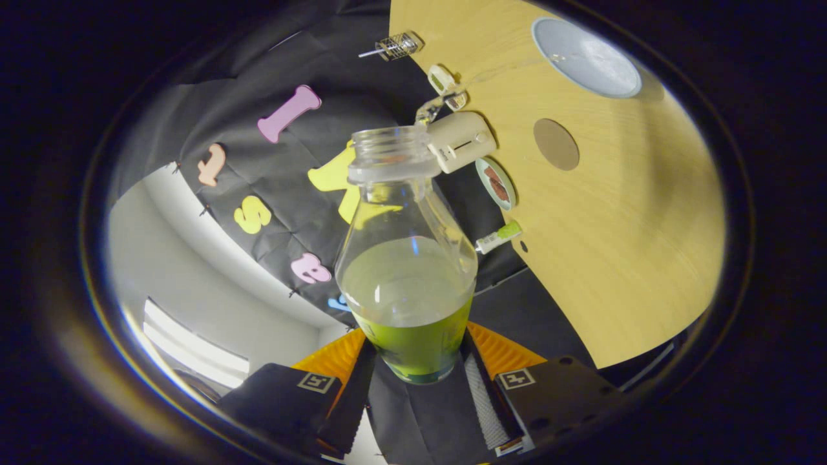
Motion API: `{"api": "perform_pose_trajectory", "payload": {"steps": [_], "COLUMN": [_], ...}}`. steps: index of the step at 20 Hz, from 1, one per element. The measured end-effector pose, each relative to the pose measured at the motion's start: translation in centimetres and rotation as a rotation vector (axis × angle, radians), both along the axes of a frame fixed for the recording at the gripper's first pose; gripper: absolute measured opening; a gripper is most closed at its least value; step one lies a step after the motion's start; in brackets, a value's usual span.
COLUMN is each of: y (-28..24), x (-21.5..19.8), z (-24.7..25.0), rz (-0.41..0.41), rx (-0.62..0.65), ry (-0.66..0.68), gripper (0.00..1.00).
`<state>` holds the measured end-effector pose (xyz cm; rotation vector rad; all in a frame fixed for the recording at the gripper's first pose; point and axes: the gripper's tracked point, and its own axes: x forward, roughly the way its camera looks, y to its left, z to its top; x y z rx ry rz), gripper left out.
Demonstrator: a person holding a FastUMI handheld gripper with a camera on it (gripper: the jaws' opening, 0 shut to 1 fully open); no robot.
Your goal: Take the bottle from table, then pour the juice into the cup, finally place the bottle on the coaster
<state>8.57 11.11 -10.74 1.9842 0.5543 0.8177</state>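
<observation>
A clear, uncapped bottle (407, 271) about half full of green juice sits between my fingers, and my gripper (413, 365) is shut on its lower body. The whole view is rolled, so the wooden table (633, 245) stands off to one side and the bottle is tilted relative to it. The juice surface lies slanted inside. Its open mouth (389, 139) points toward a small clear glass piece (429, 112) at the table's edge, which may be the cup; I cannot tell for certain. A round brown coaster (556, 144) lies flat on the table beyond that.
A white boxy device (460, 141) sits right by the bottle's mouth. Near it are a small dish with something brown (496, 183), a green-capped tube (499, 237), a wire holder (397, 45) and a large pale plate (586, 57). The booth's black cloth wall is behind.
</observation>
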Motion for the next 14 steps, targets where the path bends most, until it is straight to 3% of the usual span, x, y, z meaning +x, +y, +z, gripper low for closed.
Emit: {"api": "perform_pose_trajectory", "payload": {"steps": [14], "y": [-0.77], "x": [0.72], "z": [1.11], "rz": [-0.016], "rx": [0.041], "ry": [0.012], "gripper": [0.76]}}
